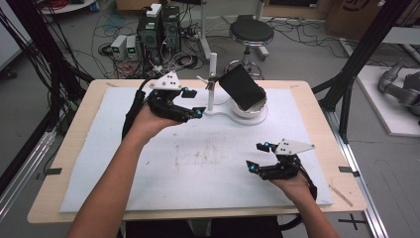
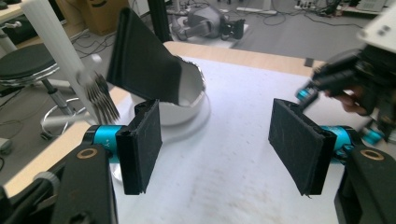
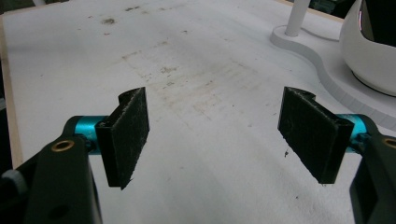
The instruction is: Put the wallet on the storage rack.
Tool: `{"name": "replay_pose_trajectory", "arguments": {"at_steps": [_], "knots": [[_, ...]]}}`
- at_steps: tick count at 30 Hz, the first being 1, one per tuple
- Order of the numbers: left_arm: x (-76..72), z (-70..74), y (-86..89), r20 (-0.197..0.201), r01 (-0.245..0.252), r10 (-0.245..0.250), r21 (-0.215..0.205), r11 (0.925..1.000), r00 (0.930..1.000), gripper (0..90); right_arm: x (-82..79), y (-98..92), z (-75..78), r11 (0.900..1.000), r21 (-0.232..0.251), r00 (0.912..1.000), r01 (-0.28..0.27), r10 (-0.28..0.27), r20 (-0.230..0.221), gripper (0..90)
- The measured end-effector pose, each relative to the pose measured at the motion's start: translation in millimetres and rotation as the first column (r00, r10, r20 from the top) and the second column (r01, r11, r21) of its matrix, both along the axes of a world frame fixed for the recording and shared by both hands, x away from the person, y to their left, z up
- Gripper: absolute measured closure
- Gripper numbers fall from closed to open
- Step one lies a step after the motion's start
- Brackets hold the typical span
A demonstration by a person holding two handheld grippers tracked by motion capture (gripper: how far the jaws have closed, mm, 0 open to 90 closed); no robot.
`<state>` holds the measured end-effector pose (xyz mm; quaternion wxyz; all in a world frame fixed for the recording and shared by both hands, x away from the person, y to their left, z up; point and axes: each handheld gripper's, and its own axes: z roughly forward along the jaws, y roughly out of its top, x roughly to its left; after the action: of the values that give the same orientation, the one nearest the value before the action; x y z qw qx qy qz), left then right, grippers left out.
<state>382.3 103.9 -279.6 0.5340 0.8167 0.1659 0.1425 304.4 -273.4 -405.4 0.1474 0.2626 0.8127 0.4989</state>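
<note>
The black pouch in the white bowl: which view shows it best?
The left gripper view: black pouch close, leaning out of the white bowl. The high view shows it whole but small; the right gripper view catches a dark sliver.

Both hand-held grippers empty, jaws spread.
The black two-jaw left gripper (image 1: 192, 102) reaches farther forward; the matching black right gripper (image 1: 256, 156) hangs nearer, seemingly just off the surface.

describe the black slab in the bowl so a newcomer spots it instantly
Start at the white mat and go to its far edge, where a white bowl sits on a white stand. The black slab leans tilted out of that bowl, the only dark flat thing there.
</note>
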Motion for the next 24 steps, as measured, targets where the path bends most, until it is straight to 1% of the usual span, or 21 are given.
{"name": "replay_pose_trajectory", "arguments": {"at_steps": [1, 3, 5, 6, 7, 8, 9, 14, 16, 18, 21, 24], "knots": [[-4.8, -2.8, 3.5, -0.005, 0.008, -0.008, -0.006, 1.0000, 1.0000, 33.5, 0.6, -0.6, 0.1, 1.000, 0.000, 1.0000, 0.003, -0.003, 0.004, 25.2], [-13.2, -7.7, 10.9, -0.006, 0.020, -0.020, -0.002, 0.9998, 0.9998, 33.3, 1.1, -1.7, 0.5, 1.000, 0.006, 1.0000, 0.006, -0.006, 0.002, 25.2], [-21.3, -13.2, 18.3, -0.015, 0.030, -0.030, -0.016, 0.9994, 0.9994, 32.3, 2.1, -3.2, 1.1, 1.000, 0.012, 0.9999, 0.014, -0.014, 0.002, 25.1], [-24.1, -15.4, 21.3, -0.020, 0.030, -0.031, -0.019, 0.9994, 0.9993, 32.3, 2.6, -3.9, 1.4, 1.000, 0.017, 0.9998, 0.020, -0.020, 0.003, 24.9], [-27.6, -19.1, 25.3, -0.015, 0.029, -0.030, -0.022, 0.9993, 0.9994, 32.2, 3.1, -4.7, 1.7, 1.000, 0.017, 0.9998, 0.020, -0.020, 0.002, 24.6], [-32.2, -24.6, 29.9, -0.018, 0.027, -0.028, -0.023, 0.9994, 0.9994, 31.0, 3.7, -5.6, 1.9, 0.999, 0.018, 0.9996, 0.026, -0.026, 0.004, 24.1], [-35.8, -29.3, 33.6, -0.027, 0.024, -0.025, -0.014, 0.9996, 0.9993, 29.7, 4.1, -6.6, 2.4, 0.999, 0.021, 0.9995, 0.033, -0.033, 0.000, 23.9], [-50.6, -53.3, 51.4, -0.050, 0.009, -0.010, -0.011, 0.9999, 0.9987, 28.3, 7.1, -11.8, 2.3, 0.998, 0.028, 0.9987, 0.051, -0.051, -0.002, 23.2], [-54.9, -63.4, 57.1, -0.067, 0.017, -0.017, -0.002, 0.9999, 0.9976, 28.0, 9.1, -14.2, 1.9, 0.998, 0.037, 0.9982, 0.060, -0.060, -0.009, 22.7], [-57.6, -71.7, 63.1, -0.081, 0.015, -0.015, -0.006, 0.9999, 0.9966, 27.0, 10.6, -16.1, 1.7, 0.997, 0.043, 0.9976, 0.069, -0.068, -0.009, 22.2], [-60.1, -79.4, 71.8, -0.083, 0.001, -0.003, -0.029, 0.9996, 0.9966, 26.7, 13.4, -18.5, 1.4, 0.996, 0.052, 0.9972, 0.074, -0.073, -0.015, 21.5], [-63.3, -84.6, 78.4, -0.070, 0.000, -0.003, -0.045, 0.9990, 0.9975, 25.0, 15.2, -19.3, 0.7, 0.996, 0.049, 0.9968, 0.078, -0.077, -0.023, 20.7]]}}
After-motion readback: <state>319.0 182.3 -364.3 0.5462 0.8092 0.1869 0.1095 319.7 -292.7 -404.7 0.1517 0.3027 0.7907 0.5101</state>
